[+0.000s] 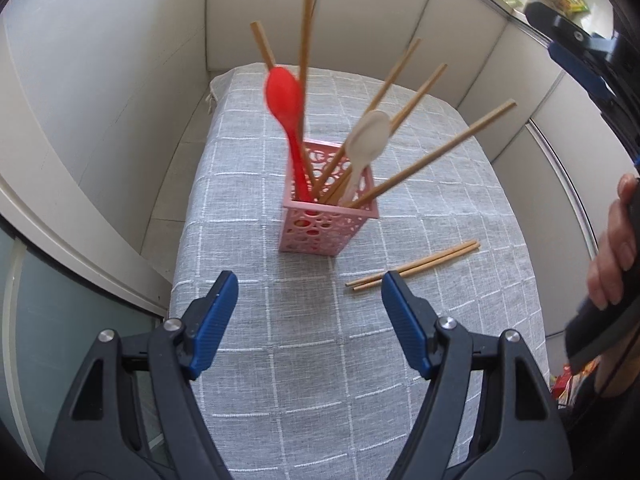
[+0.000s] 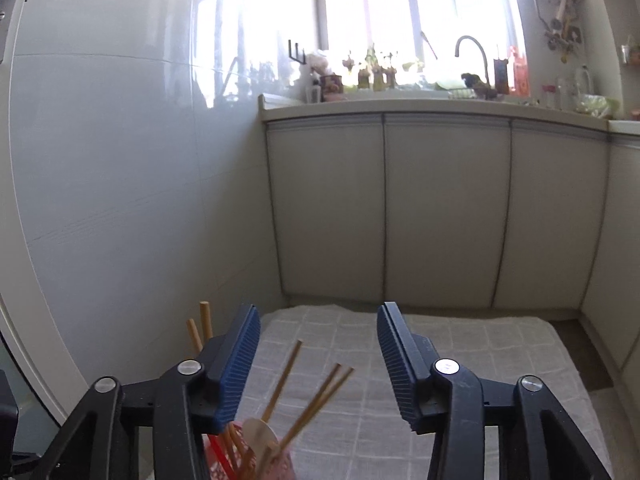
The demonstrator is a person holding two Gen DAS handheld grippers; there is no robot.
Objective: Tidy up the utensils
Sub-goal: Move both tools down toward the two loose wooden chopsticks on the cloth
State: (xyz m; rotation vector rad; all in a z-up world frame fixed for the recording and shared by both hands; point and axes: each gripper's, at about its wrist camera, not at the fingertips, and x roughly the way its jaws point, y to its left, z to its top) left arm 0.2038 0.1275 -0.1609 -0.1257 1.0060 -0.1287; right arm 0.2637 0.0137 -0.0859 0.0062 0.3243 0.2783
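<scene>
A pink perforated holder (image 1: 326, 222) stands upright on the grey checked tablecloth (image 1: 320, 360). It holds a red spoon (image 1: 285, 96), a white spoon (image 1: 370, 136) and several wooden chopsticks (image 1: 430, 156). A loose pair of chopsticks (image 1: 416, 265) lies on the cloth to the holder's right. My left gripper (image 1: 310, 284) is open and empty, in front of the holder. My right gripper (image 2: 318, 314) is open and empty, raised above the holder (image 2: 280, 468), whose white spoon (image 2: 260, 434) and chopsticks (image 2: 320, 402) show below its left finger.
The table sits in a corner between a white tiled wall (image 2: 120, 180) and grey cabinets (image 2: 440, 208). A counter with a tap (image 2: 472, 54) and bottles lies beyond. The person's hand on the right gripper (image 1: 612, 252) shows at the left wrist view's right edge.
</scene>
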